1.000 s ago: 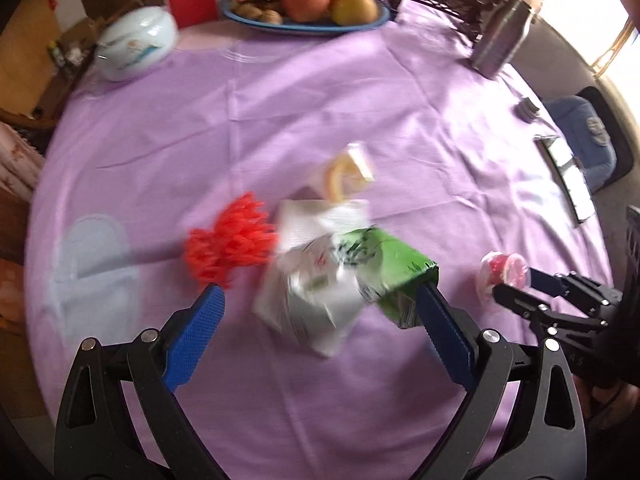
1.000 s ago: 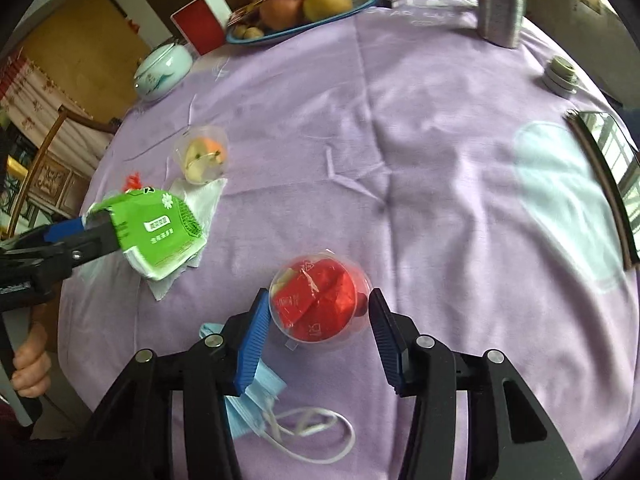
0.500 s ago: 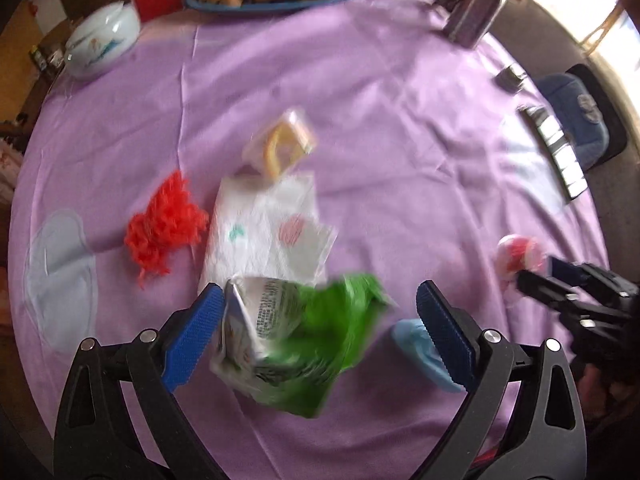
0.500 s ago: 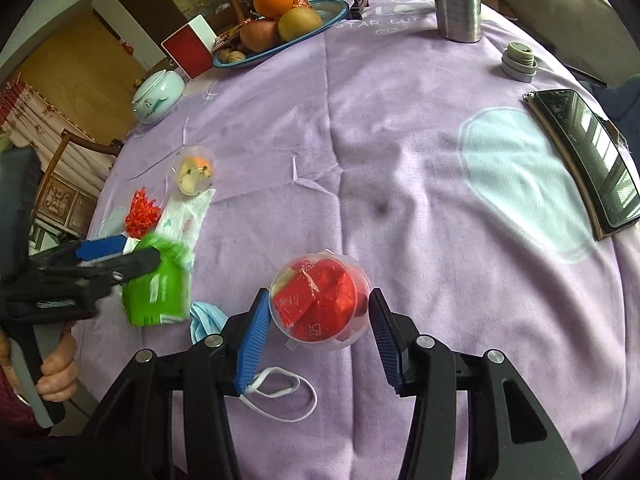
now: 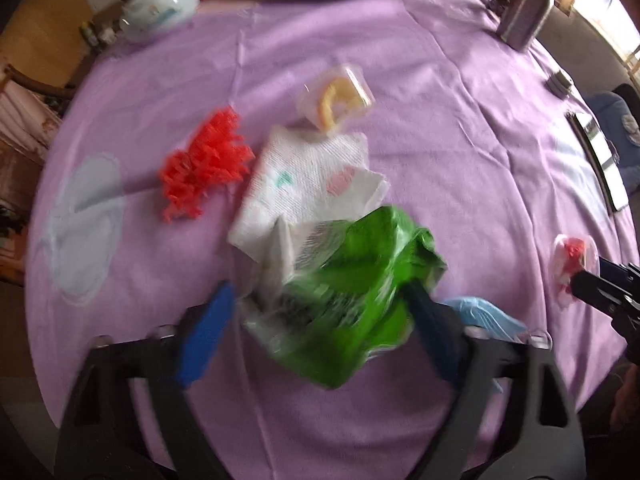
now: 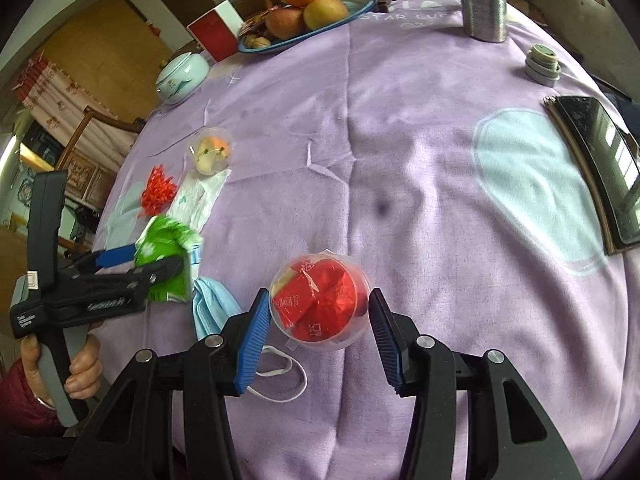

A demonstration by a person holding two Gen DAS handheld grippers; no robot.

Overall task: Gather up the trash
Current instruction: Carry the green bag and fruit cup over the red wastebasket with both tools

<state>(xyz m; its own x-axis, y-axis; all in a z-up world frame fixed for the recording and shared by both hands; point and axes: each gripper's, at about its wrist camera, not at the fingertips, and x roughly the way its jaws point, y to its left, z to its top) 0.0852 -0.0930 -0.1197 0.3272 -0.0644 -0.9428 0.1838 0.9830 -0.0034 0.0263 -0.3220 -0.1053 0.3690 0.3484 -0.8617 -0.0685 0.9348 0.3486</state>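
A crumpled green and white plastic packet (image 5: 352,284) hangs between the blue pads of my left gripper (image 5: 316,320), whose jaws are closing and squeezing it. Under it on the purple tablecloth lie a white paper napkin (image 5: 312,180), an orange-red net (image 5: 204,168) and a clear cup with peel inside (image 5: 336,96). A blue face mask (image 6: 212,304) lies at the near table edge. My right gripper (image 6: 318,316) is shut on a clear plastic cup stuffed with red wrappers (image 6: 320,300), just above the cloth. In the right wrist view, a hand holds the left gripper (image 6: 156,258) at the left.
At the far side stand a blue fruit plate (image 6: 356,4), a red and white box (image 6: 216,30), a pale ceramic jar (image 6: 182,76) and a steel bottle (image 6: 482,0). A small round lid (image 6: 542,64) and a dark tablet (image 6: 600,164) lie to the right. Wooden chairs ring the table.
The left gripper pulled the green packet off the napkin toward the near edge, and its jaws have narrowed, crumpling it. The right gripper shifted a little with its cup still held.
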